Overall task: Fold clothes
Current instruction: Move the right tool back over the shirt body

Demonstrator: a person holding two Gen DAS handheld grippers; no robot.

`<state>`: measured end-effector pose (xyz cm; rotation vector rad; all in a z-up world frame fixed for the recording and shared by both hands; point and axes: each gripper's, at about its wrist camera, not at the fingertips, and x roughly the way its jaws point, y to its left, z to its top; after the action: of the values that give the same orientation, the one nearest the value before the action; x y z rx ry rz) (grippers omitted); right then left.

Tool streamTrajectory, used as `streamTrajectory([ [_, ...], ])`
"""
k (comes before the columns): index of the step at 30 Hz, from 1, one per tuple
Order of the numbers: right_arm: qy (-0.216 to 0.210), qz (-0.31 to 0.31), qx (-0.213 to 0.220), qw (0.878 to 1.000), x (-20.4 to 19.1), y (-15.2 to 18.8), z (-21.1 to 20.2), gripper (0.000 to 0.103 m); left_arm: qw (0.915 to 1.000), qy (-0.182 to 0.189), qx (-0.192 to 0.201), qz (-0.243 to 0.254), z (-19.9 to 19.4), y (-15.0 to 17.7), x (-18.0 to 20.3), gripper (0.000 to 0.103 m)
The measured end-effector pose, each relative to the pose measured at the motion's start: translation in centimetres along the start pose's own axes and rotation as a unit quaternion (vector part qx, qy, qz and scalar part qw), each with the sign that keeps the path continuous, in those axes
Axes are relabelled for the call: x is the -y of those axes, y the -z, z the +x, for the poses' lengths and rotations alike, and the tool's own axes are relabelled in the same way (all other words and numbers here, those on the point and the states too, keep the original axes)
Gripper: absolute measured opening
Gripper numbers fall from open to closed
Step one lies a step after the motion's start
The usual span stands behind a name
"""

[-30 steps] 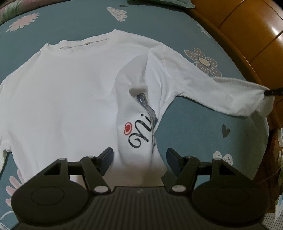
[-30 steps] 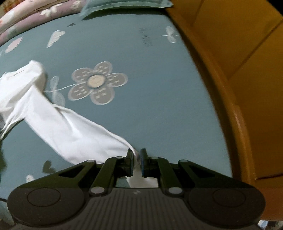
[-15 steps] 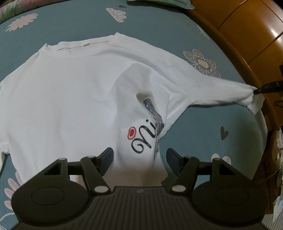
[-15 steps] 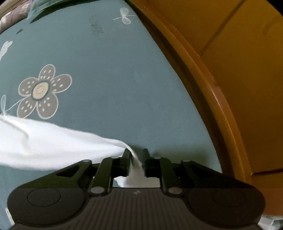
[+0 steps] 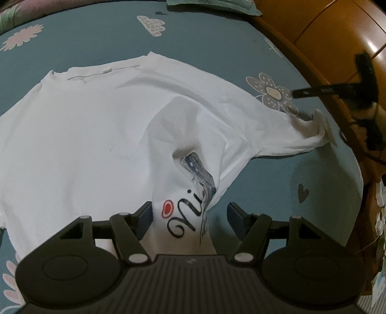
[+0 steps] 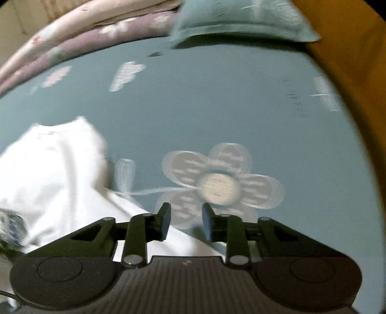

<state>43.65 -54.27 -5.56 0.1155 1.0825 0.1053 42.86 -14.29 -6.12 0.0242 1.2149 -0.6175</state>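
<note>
A white long-sleeved shirt [image 5: 84, 135] lies spread on the teal bed sheet [image 5: 217, 43], collar at the far side. Its hem with the black printed lettering [image 5: 185, 217] is bunched up into a ridge between the jaws of my left gripper [image 5: 189, 210]. That gripper is open, with a gap at the right pad. The right sleeve [image 5: 284, 130] lies stretched out to the right, its cuff loose on the sheet. My right gripper [image 6: 187, 218] hovers over the grey flower print [image 6: 219, 186]. Its jaws are opening with nothing between them. It also shows blurred above the cuff [image 5: 311, 91].
A wooden bed frame [image 5: 313, 72] curves along the right edge, with a wooden cabinet [image 5: 337, 29] behind it. A teal pillow [image 6: 241, 21] and folded floral quilts [image 6: 84, 36] sit at the far end of the bed.
The right gripper pulled the sleeve out to the right, then let go of the cuff and opened. The sleeve dropped flat on the sheet. The left gripper stayed put.
</note>
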Motion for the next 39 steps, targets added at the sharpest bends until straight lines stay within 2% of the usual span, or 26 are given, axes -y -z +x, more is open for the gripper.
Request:
streamTrajectory([
  [4, -0.009, -0.086, -0.039, 0.995, -3.1, -0.2, 3.8, 0.033, 0.9999, 0.003, -0.004, -0.013, 0.5, -0.1, -0.4, 0.066],
  [7, -0.013, -0.118, -0.058, 0.991, -4.1, 0.1, 5.1, 0.033, 0.9998, 0.006, -0.004, -0.019, 0.6, -0.1, -0.7, 0.067],
  [8, -0.015, -0.128, -0.062, 0.990, -4.4, 0.3, 5.3, 0.029, 0.9998, 0.007, -0.005, -0.020, 0.7, -0.1, -0.8, 0.067],
  [9, -0.019, -0.139, -0.066, 0.988, -4.7, 0.4, 5.4, 0.017, 0.9997, 0.007, -0.006, -0.023, 0.8, -0.1, -0.9, 0.067],
  [11, -0.016, -0.160, -0.069, 0.984, -5.5, 0.6, 5.3, 0.003, 0.9996, 0.007, -0.009, -0.027, 0.9, -0.2, -1.2, 0.067],
  [12, -0.007, -0.167, -0.066, 0.984, -5.6, 0.5, 5.2, 0.002, 0.9995, 0.007, -0.009, -0.030, 0.9, -0.2, -1.3, 0.067],
  [14, 0.016, -0.170, -0.056, 0.984, -5.7, 0.2, 4.9, 0.002, 0.9994, 0.008, -0.007, -0.033, 0.8, -0.5, -1.5, 0.067],
  [17, 0.045, -0.108, -0.023, 0.993, -4.0, -1.2, 4.2, 0.001, 0.9994, 0.013, 0.001, -0.032, 0.4, -0.9, -1.5, 0.067],
  [20, 0.089, -0.061, -0.018, 0.994, -2.5, -1.9, 4.4, 0.003, 0.9993, 0.020, 0.008, -0.032, 0.1, -1.5, -1.6, 0.067],
  [22, 0.075, -0.035, -0.014, 0.996, -2.0, -2.2, 4.1, 0.006, 0.9992, 0.021, 0.012, -0.032, 0.0, -1.9, -1.6, 0.067],
  [24, 0.029, -0.040, -0.002, 0.999, -2.9, -2.6, 3.9, 0.012, 0.9991, 0.023, 0.015, -0.032, 0.0, -2.2, -1.6, 0.067],
  [25, 0.012, -0.048, 0.002, 0.999, -3.6, -2.7, 4.1, 0.014, 0.9990, 0.024, 0.016, -0.033, 0.0, -2.3, -1.7, 0.067],
  [27, -0.015, -0.067, 0.006, 0.998, -5.0, -3.3, 4.7, 0.025, 0.9989, 0.025, 0.018, -0.035, 0.0, -2.5, -1.8, 0.067],
  [32, -0.037, -0.113, -0.009, 0.993, -8.2, -3.7, 7.7, 0.026, 0.9988, 0.027, 0.016, -0.038, 0.1, -2.6, -2.0, 0.067],
  [36, -0.018, -0.183, -0.016, 0.983, -10.8, -2.3, 8.9, 0.035, 0.9987, 0.025, 0.015, -0.042, 0.0, -2.4, -2.4, 0.067],
  [39, 0.000, -0.233, -0.005, 0.973, -11.6, -1.3, 8.9, 0.035, 0.9984, 0.024, 0.016, -0.049, 0.0, -2.2, -2.8, 0.067],
])
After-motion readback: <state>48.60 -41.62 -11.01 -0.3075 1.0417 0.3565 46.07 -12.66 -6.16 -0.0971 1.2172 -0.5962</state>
